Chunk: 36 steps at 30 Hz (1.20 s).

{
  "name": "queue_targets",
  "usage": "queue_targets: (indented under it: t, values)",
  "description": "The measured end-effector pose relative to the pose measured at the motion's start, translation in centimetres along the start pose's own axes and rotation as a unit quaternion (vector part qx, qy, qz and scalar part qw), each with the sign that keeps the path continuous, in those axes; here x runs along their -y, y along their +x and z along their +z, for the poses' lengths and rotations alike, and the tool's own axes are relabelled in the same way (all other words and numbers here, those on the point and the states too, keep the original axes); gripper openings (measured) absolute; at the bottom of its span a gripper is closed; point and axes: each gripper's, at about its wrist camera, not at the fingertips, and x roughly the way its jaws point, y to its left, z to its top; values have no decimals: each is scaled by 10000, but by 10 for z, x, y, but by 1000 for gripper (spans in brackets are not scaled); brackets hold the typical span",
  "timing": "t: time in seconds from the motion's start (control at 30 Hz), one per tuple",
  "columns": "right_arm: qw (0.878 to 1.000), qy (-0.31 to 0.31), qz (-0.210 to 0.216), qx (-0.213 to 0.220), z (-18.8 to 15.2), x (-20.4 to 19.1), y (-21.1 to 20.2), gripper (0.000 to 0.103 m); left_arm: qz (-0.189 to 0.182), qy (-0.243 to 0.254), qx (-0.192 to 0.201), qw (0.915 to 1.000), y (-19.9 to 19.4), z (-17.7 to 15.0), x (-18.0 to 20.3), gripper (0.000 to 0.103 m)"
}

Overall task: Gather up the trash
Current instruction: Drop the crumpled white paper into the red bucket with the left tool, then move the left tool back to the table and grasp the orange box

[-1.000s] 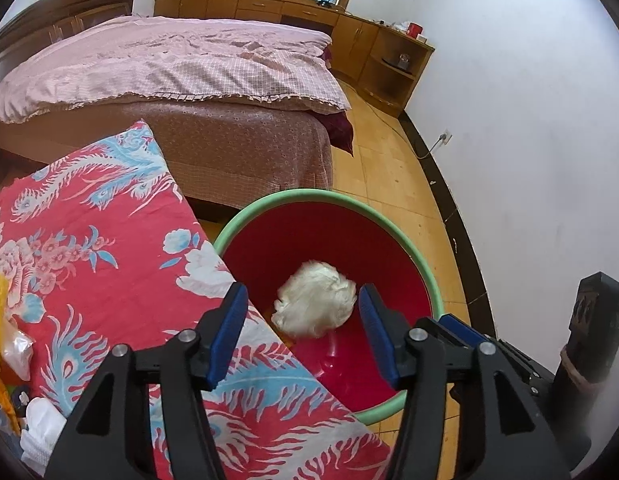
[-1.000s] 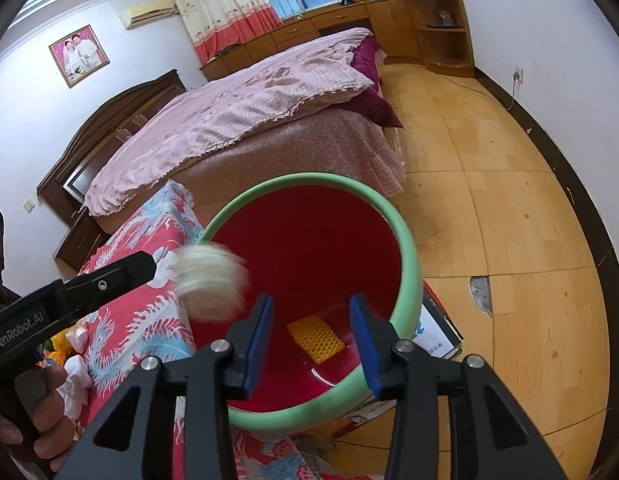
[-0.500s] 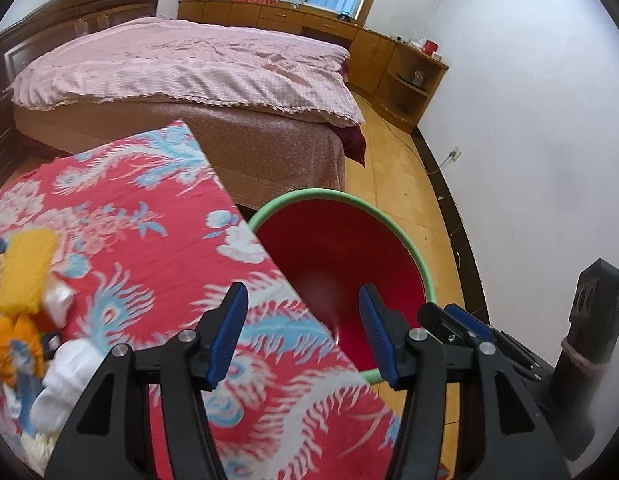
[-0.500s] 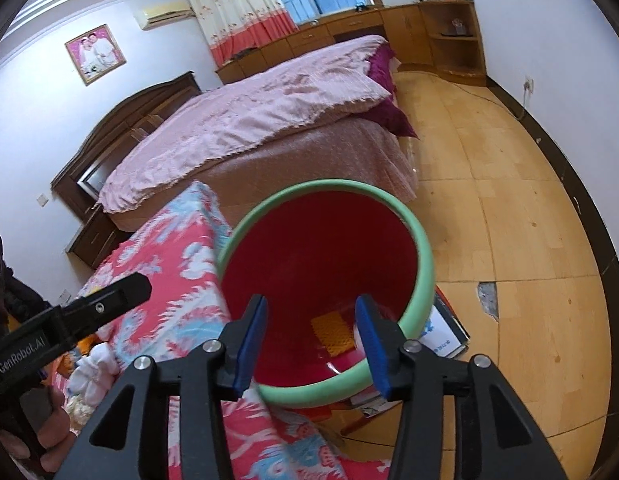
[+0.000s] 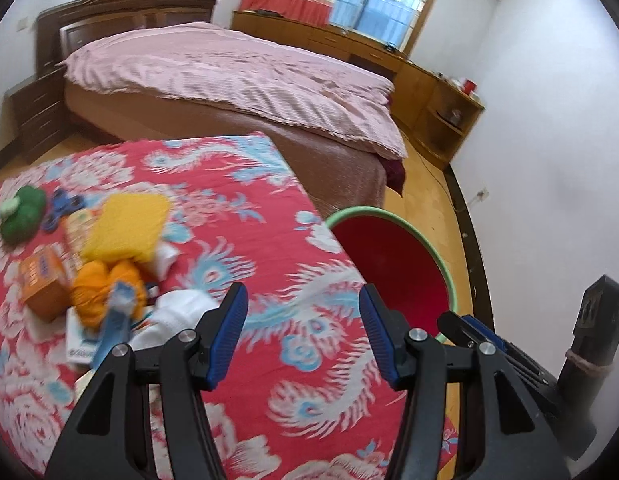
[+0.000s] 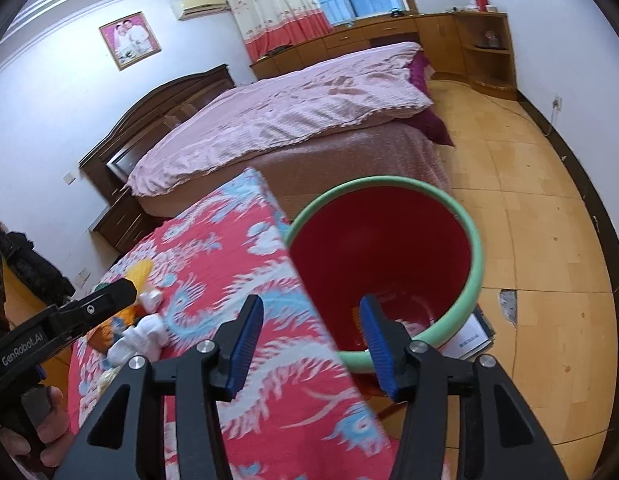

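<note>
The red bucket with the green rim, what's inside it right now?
The red bucket shows an orange-yellow scrap at the bottom; the right claw and the cloth edge cover the rest.

Count from your two wrist views: one red bucket (image 6: 389, 248) with a green rim beside the counter (image 5: 237, 216). On the counter you have one yellow sponge (image 5: 127, 220), one orange box (image 5: 43, 280), one green lump (image 5: 23, 212), one orange bundle (image 5: 105, 284) and one white wad (image 5: 177, 312). Pile is blurred; smaller pieces can't be counted. One bed (image 5: 229, 76).
</note>
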Motion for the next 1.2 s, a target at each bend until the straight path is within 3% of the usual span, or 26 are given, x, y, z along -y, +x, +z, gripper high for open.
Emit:
queue_targets:
  t: [0.37,0.73,1.2]
  values:
    - [9980,-340,448,-297,-12,-55,6,61,439,-544,253,9972,-37,-7,-59,58]
    - [9958,-676,443,-429,-12,-95,20,65,1049,-731,383,9911,-58,7,-110,58]
    - [9934,-902,335,-626,-7,-120,60,77,1496,-1196,212,9813,-37,7,-168,63]
